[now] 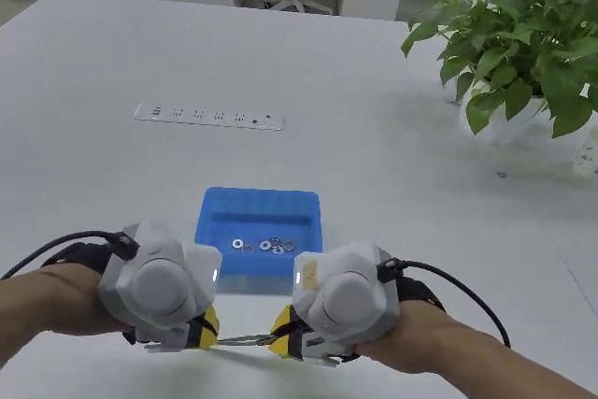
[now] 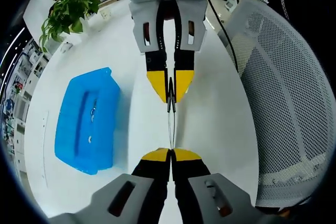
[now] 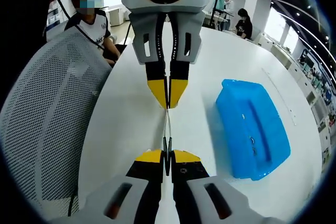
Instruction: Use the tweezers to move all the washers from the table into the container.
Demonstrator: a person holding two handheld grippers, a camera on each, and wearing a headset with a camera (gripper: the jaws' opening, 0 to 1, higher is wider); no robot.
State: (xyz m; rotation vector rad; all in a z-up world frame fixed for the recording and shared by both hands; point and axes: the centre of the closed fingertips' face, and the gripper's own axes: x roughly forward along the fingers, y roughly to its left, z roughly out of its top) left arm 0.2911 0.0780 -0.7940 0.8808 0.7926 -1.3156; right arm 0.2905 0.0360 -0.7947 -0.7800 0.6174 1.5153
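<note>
- White table (image 1: pixel 392 137) – it spans the head view, with a leafy plant (image 1: pixel 514 44) at its far right and a power strip (image 1: pixel 207 117) lying flat towards the far left.
- Blue container (image 1: pixel 262 195) – sits on the table just beyond the two grippers, centred between them and apart from both. It lies to the left of the jaws in the left gripper view and to the right of them in the right gripper view.
- Left gripper (image 1: pixel 207 327) and right gripper (image 1: pixel 280 338) – held low at the near edge of the table, pointing tip to tip at each other. The jaws of each are pressed together on one end of the tweezers.
- Tweezers (image 1: pixel 245 340) – stretched level between the two sets of yellow tips, over the table in front of the container. The darker end is in the right gripper's jaws. The thin end seems to be pinched by the left gripper's, though that contact is too fine to be sure of.
- Washers (image 1: pixel 266 246) – a small cluster lies on the container floor, towards its near wall, well clear of the tweezers.
</note>
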